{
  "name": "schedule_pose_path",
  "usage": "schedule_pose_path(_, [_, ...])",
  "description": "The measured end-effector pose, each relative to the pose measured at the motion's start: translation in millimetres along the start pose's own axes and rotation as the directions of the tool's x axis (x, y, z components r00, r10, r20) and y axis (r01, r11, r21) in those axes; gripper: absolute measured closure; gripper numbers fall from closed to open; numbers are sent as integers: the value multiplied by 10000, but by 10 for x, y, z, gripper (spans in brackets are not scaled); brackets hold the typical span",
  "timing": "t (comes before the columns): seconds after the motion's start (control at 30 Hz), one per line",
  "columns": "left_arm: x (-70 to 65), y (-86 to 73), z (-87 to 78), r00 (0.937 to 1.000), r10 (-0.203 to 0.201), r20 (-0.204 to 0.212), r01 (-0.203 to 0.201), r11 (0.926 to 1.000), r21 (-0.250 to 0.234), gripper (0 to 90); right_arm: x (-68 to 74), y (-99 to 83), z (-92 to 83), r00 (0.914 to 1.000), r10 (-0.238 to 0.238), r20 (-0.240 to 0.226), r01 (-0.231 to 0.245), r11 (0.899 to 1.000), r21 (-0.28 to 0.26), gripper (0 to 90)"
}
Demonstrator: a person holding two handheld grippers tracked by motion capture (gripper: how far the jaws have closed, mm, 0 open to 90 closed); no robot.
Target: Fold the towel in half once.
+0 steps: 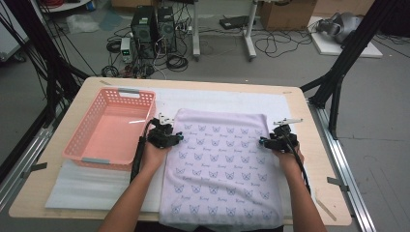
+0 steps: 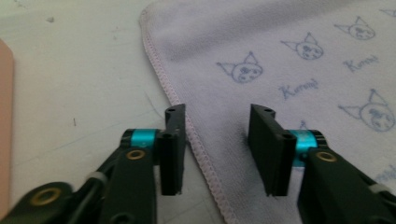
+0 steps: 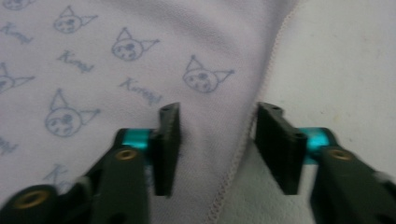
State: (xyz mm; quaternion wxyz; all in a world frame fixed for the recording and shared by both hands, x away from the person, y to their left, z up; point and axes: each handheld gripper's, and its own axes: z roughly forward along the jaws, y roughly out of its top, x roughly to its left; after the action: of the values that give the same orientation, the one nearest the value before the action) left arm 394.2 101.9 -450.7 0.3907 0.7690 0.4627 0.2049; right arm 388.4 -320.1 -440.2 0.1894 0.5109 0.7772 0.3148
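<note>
Pale wooden counter [image 1: 316, 159] with rounded corners. A white foam sheet [image 1: 96, 186] covers most of its top. On the sheet: a pink plastic lattice basket [image 1: 112, 126] near the left edge; a lilac cat-print towel [image 1: 220, 174] spread flat at centre, overhanging the near edge.

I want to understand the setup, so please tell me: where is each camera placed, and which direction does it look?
High view: above the person's side, looking forward and down on the towel and pink basket; both forearms show.
Left gripper view: rides on the left claw, facing the towel's stitched edge between its open jaws.
Right gripper view: rides on the right claw, facing the opposite edge.
Shared: all three show the towel.
</note>
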Motion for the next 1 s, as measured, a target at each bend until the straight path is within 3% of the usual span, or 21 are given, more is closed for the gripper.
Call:
schedule_pose_path(0.07, [19,-8,-2,9983,-325,485,327,9995,-35,824,8,0,-3,9999,-9,-148,9,10000,-13,707])
schedule_pose_path(0.13, [10,-5,-3,9989,-132,449,134,9999,-45,839,32,2,-4,9994,-77,-330,77,10000,-13,822])
schedule_pose_path(0.17, [5,-1,-7,9991,-122,411,126,9999,-82,844,50,3,-5,9995,-156,-280,155,9999,-16,829])
schedule_pose_path(0.27, [28,29,-58,9980,-483,416,505,9973,-533,854,76,13,-26,9986,-492,213,494,9987,-78,870])
schedule_pose_path(0.33, [48,75,-119,9958,-795,448,842,9898,-1147,859,37,31,-90,9975,-413,570,444,9976,-528,872])
schedule_pose_path(0.4, [59,135,-168,9950,-875,478,939,9836,-1543,861,-35,59,-187,9988,170,467,-110,9921,-1248,874])
schedule_pose_path(0.5, [48,197,-222,9936,-945,615,1052,9732,-2046,861,-76,110,-286,9985,291,471,-209,9861,-1645,874])
schedule_pose_path(0.67, [76,160,-268,9875,-1090,1141,1262,9796,-1567,860,-58,77,-317,9996,281,11,-276,9869,-1586,870])
schedule_pose_path(0.83, [13,118,-454,9853,-712,1551,999,9776,-1854,858,30,-32,-458,9992,15,-395,-86,9840,-1782,869])
schedule_pose_path(1.0, [-34,20,-658,9776,-429,2058,876,9731,-2131,857,120,-178,-674,9972,-294,-695,135,9758,-2181,868])
